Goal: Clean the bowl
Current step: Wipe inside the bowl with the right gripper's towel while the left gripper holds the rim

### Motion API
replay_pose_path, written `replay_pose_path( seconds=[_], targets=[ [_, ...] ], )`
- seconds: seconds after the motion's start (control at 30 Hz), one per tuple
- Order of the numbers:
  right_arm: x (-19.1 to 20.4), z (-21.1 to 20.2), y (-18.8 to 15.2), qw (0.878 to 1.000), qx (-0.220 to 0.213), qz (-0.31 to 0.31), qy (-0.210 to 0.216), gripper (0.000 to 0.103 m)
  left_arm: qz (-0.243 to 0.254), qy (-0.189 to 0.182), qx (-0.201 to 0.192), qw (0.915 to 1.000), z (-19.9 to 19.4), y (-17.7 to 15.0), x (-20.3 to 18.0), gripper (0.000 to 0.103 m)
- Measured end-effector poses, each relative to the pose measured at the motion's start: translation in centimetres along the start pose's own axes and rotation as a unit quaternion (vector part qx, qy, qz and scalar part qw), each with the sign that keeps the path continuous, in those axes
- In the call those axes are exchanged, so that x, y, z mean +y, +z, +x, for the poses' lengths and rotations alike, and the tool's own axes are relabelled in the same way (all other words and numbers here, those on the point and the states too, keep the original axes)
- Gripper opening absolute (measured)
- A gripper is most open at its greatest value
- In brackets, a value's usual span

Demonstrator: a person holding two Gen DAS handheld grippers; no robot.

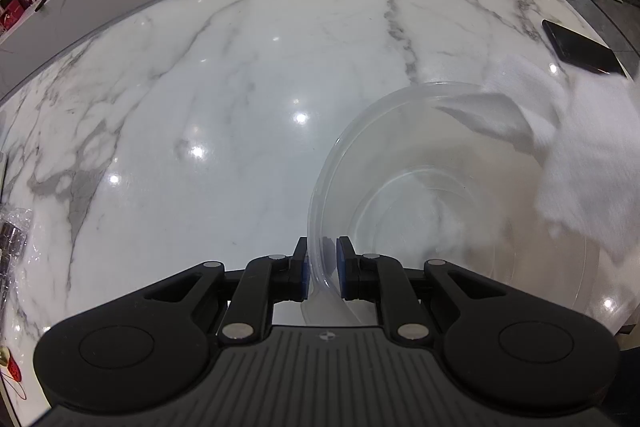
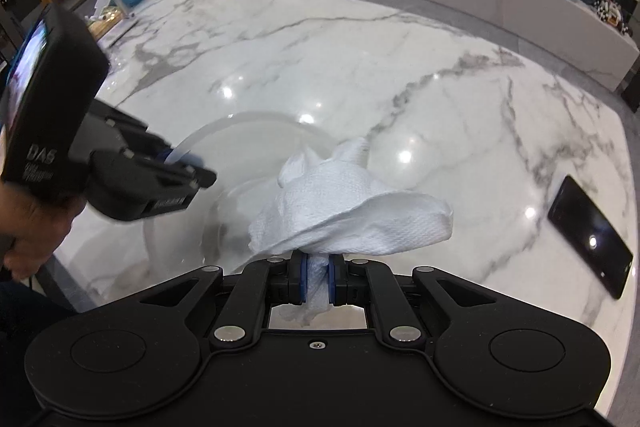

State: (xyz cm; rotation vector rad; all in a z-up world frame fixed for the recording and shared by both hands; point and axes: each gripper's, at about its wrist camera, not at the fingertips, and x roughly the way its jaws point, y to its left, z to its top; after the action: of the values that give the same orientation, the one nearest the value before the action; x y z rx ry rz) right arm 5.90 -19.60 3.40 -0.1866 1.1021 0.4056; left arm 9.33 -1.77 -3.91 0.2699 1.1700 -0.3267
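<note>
"DAS" is printed on the left tongs' housing (image 2: 40,155).

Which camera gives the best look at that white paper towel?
The right wrist view: the paper towel sits centered, pinched in the right tongs. The left wrist view shows only a blurred part over the bowl.

Bowl (image 1: 420,187) clear smooth plastic; paper towel (image 2: 352,203) white, embossed, crumpled; table (image 1: 240,87) glossy veined marble.

Both grippers are matte black, the right gripper (image 2: 317,277) with blue pads and silver pivot screws. The left gripper (image 1: 322,269) body bears pale "DAS" lettering beside its lit screen.
</note>
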Motion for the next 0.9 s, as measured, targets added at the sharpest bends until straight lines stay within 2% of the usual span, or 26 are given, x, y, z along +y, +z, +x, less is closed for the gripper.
replay_pose_path(
  seconds=[0.43, 0.9],
  targets=[
    [0.2, 1.5, 3.9, 1.000, -0.013, -0.022, -0.002, 0.008, -0.002, -0.004, 0.000, 1.0000, 0.0, 0.0, 0.0, 0.012],
    [1.9, 2.8, 5.9, 0.999, -0.018, -0.035, 0.010, 0.008, -0.002, -0.004, 0.000, 1.0000, 0.0, -0.1, 0.2, 0.012]
  ],
)
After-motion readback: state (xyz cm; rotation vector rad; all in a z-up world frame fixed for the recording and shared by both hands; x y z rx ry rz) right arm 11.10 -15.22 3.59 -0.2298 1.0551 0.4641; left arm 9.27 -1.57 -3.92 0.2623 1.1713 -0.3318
